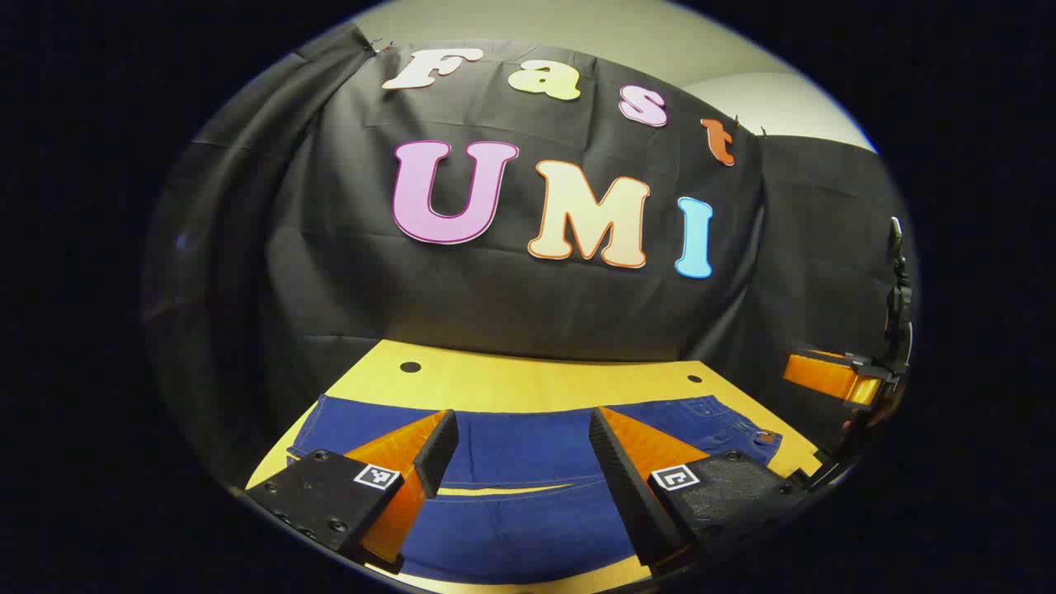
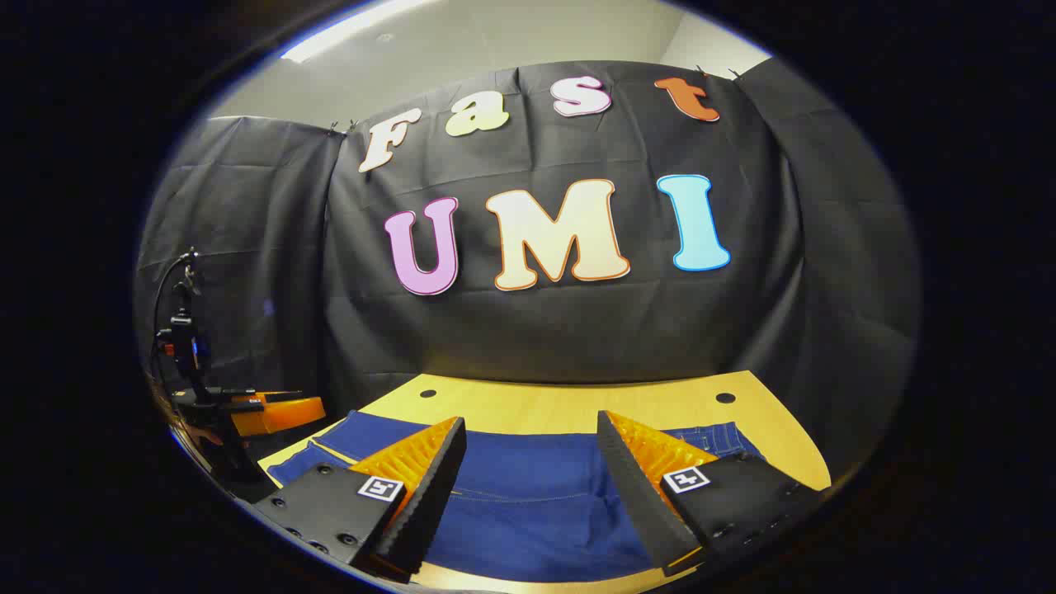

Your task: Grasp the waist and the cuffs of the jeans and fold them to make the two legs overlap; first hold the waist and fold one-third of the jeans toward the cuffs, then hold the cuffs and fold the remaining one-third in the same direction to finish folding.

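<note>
Blue jeans [image 1: 520,450] lie spread flat across the yellow table [image 1: 536,384], waist end with a button at the right [image 1: 763,437] in the left gripper view. My left gripper [image 1: 524,433] hangs open above the jeans, its fingers apart with nothing between them. In the right gripper view the jeans [image 2: 528,495] stretch under my right gripper [image 2: 532,437], which is open too and holds nothing. The right gripper [image 1: 833,375] appears at the far right edge of the left gripper view; the left gripper [image 2: 264,412] sits at the left edge of the right gripper view.
The yellow table [image 2: 577,400] has small round holes near its back corners [image 1: 410,367] [image 2: 725,398]. Black cloth walls close in the booth behind and on both sides. A bare strip of table runs between the jeans and the back wall.
</note>
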A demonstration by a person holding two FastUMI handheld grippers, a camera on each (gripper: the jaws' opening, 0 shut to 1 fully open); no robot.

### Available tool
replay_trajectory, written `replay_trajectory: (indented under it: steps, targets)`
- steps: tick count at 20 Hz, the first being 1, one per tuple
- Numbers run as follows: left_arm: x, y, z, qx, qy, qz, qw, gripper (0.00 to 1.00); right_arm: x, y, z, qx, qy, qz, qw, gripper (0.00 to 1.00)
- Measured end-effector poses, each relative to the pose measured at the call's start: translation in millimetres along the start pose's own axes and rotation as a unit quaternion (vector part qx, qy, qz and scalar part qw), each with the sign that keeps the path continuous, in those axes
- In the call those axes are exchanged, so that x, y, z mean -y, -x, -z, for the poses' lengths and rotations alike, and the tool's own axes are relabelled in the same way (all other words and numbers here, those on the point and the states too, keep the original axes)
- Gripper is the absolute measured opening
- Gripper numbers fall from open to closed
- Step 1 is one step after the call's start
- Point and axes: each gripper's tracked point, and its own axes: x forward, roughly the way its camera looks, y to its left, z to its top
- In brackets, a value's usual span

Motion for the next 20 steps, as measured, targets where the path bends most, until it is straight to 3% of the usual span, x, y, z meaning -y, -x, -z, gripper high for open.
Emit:
replay_trajectory:
  steps: [1,7,8,10,12,15,17,20]
  targets:
    - [-1,1,0,-0.001,-0.004,-0.002,1.0,0.92,2,1,0,0.0,-0.002,0.0,1.0,0.98]
    - [-9,13,11,-0.016,-0.012,-0.009,1.0,0.94,7,5,4,-0.007,-0.008,0.01,1.0,0.98]
    - [-12,15,12,-0.018,-0.012,-0.012,1.0,0.95,7,6,5,-0.008,-0.006,0.012,1.0,0.93]
    - [-19,18,16,-0.021,-0.013,-0.02,0.999,0.95,7,7,8,-0.012,-0.005,0.013,1.0,0.98]
    - [-27,22,20,-0.025,-0.015,-0.03,0.999,0.95,3,8,11,-0.017,-0.01,0.01,1.0,0.93]
    - [-39,31,28,-0.033,-0.019,-0.037,0.999,0.95,-6,8,14,-0.023,-0.017,0.004,1.0,0.98]
    - [-50,37,38,-0.044,-0.031,-0.037,0.998,0.94,-11,9,18,-0.028,-0.015,0.004,0.999,0.94]
    - [-69,45,66,-0.079,-0.034,-0.037,0.996,0.95,-19,12,25,-0.035,-0.01,0.006,0.999,0.98]
